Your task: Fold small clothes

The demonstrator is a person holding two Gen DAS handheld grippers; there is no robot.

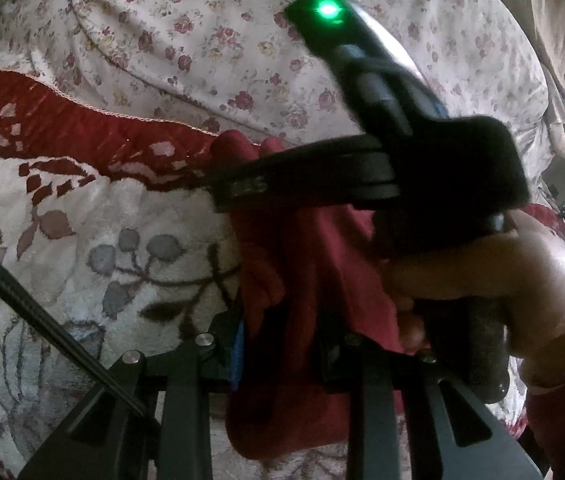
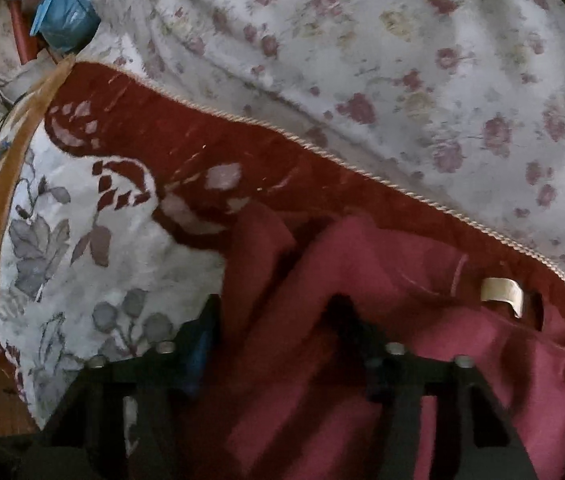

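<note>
Left gripper (image 1: 278,344) sits closest to its camera with the red garment (image 1: 306,280) bunched between its fingers, so it looks clamped on the cloth. Right gripper (image 2: 278,320) also has red fabric filling the gap between its fingers, appears closed on the garment (image 2: 362,280); the right hand (image 1: 482,280) and its gripper body cross the left wrist view. Garment lies crumpled on the fleece blanket (image 2: 82,240) with the red border, beside the floral sheet (image 2: 402,60), cream tag (image 2: 500,290) showing.
</note>
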